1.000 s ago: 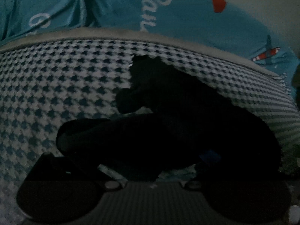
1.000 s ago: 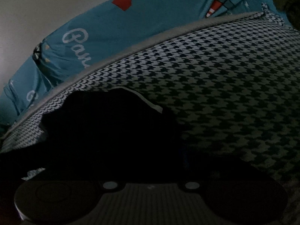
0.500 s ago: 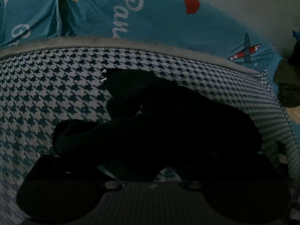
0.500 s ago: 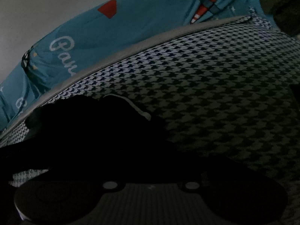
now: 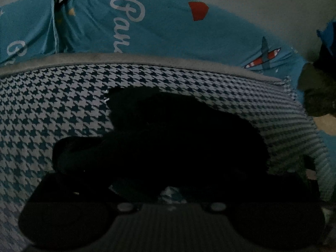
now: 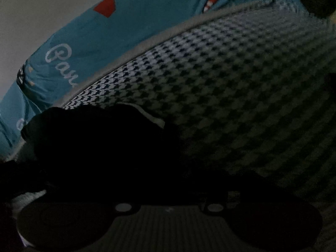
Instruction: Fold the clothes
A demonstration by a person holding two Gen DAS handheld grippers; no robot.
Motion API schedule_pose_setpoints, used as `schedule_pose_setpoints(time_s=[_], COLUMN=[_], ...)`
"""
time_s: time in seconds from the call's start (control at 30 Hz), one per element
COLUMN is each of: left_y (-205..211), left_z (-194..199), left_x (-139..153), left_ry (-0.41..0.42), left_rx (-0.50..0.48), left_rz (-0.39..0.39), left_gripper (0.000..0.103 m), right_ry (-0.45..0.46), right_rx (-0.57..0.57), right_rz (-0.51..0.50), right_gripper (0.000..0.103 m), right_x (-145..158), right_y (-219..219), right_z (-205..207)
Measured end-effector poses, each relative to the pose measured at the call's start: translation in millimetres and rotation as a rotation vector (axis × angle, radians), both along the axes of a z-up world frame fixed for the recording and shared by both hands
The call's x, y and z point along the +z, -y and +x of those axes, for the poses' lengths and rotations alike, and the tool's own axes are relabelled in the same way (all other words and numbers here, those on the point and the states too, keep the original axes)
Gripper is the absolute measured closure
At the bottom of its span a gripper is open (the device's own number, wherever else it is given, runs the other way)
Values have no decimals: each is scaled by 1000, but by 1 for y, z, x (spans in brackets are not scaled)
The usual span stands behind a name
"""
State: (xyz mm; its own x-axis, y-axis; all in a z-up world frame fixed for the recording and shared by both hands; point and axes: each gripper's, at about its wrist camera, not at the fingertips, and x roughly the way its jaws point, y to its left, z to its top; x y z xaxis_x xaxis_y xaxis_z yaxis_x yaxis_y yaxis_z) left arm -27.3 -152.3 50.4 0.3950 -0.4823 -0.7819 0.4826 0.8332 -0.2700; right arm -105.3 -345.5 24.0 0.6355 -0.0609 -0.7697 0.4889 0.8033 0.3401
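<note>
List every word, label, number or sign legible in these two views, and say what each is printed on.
"Par", white script cut off by the grey edge below it: on the blue sheet, left wrist view.
"Par", the same script, also cut off: on the blue sheet, right wrist view.
White letters at the left edge of both views: too cropped to read.
Black garment and checked cloth: no text visible.

The bed cover (image 5: 52,109) has a small white and dark blue zigzag check with a grey edge. The sheet (image 5: 159,33) behind it is bright blue with white curly letters, a red shape and a red-and-white plane. The clothes (image 5: 178,130) on the cover are black.
</note>
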Motion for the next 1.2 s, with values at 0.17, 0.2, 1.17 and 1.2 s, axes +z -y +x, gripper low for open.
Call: schedule_pose_setpoints(time_s=[0.17, 0.2, 1.17, 1.2], left_y=[-11, -15, -159, -163], left_z=[-2, -1, -9, -12], left_x=[5, 5, 26, 28], left_ry=[20, 18, -7, -7], left_rx=[16, 21, 238, 242], left_rz=[8, 6, 10, 9], left_gripper=[0, 0, 0, 0], right_ry=[14, 17, 115, 125], right_rx=[83, 97, 671, 704], right_rz=[-12, -5, 202, 197], right_gripper=[58, 58, 65, 64], right_x=[-1, -2, -5, -2], right_y=[-16, -18, -142, -148], right_z=[9, 11, 32, 31])
